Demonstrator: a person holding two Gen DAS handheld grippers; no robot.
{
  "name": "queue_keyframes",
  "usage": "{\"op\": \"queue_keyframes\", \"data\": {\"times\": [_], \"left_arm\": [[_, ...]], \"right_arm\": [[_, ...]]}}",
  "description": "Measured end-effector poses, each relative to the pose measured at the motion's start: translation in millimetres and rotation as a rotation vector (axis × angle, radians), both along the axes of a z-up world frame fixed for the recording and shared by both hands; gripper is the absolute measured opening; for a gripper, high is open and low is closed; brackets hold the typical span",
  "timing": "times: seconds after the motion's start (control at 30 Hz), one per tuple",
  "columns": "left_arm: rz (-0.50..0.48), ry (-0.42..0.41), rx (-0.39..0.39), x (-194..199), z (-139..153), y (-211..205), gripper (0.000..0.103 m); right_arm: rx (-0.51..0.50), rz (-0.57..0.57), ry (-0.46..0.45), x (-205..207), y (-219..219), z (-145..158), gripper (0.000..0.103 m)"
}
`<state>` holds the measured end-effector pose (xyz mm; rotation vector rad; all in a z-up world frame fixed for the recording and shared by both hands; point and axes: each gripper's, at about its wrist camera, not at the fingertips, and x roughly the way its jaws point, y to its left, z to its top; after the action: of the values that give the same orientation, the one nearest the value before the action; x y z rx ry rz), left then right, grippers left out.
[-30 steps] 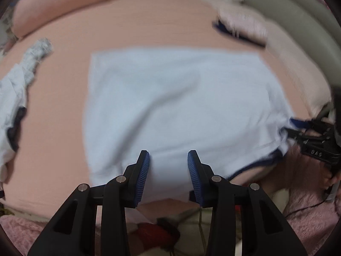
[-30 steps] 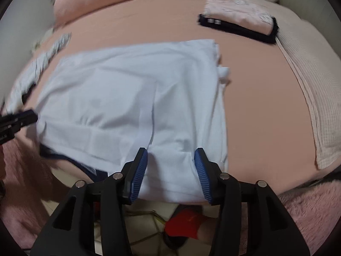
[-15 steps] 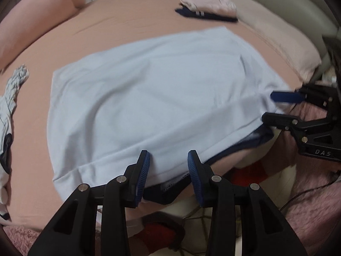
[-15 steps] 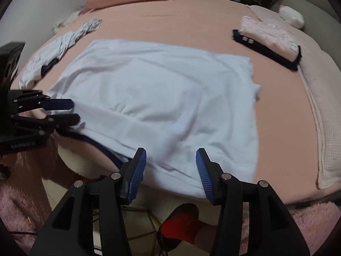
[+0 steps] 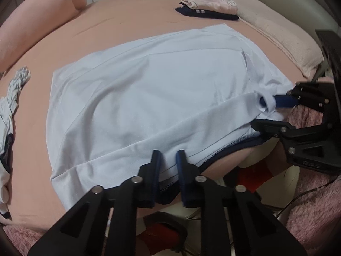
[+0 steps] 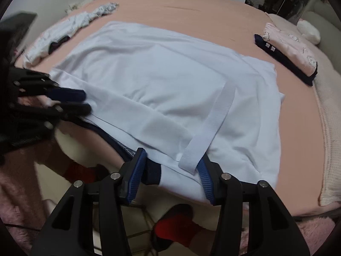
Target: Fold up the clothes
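- Looking along your left gripper [image 5: 168, 160], you see its blue pads straddle the near hem of the pale blue shirt [image 5: 153, 93], a gap on either side of the cloth, so it is released; the right wrist view shows the same tool from the side at the shirt's left corner [image 6: 70, 101], fingers parted there too.
- Your right gripper [image 6: 172, 166] stands wide apart around the hem, with a folded white strip [image 6: 213, 128] lying between its pads; the left wrist view shows it [image 5: 275, 113] with the shirt's corner between its spread fingers, not pinched.
- Only the right wrist view shows that strip crossing the shirt; only the left view shows the long crease running parallel to the hem.
- The shirt lies flat across the peach bed sheet [image 6: 191, 10], its dark navy lining edge [image 5: 223, 149] hanging over the near edge.
- A folded pink garment on a navy one [image 6: 287, 49] sits well apart on the right; a crumpled white garment [image 6: 64, 29] lies to the left.
- A peach pillow [image 5: 38, 17] lies at the far side, a fluffy pink rug [image 5: 315, 209] and red socks [image 6: 177, 228] below.
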<state>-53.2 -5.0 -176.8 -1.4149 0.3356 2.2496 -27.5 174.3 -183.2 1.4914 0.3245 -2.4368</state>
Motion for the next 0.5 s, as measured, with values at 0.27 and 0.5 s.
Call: {"op": "queue_keyframes", "data": {"times": [0.27, 0.5], "left_arm": [[0.056, 0.01, 0.11, -22.1, 13.4, -14.6, 0.005], [0.004, 0.03, -0.007, -0.4, 3.8, 1.2, 0.05]], "right_arm": [[-0.063, -0.026, 0.037, -5.9, 5.5, 9.7, 0.012], [-0.105, -0.04, 0.031, -6.8, 11.9, 11.9, 0.014]]}}
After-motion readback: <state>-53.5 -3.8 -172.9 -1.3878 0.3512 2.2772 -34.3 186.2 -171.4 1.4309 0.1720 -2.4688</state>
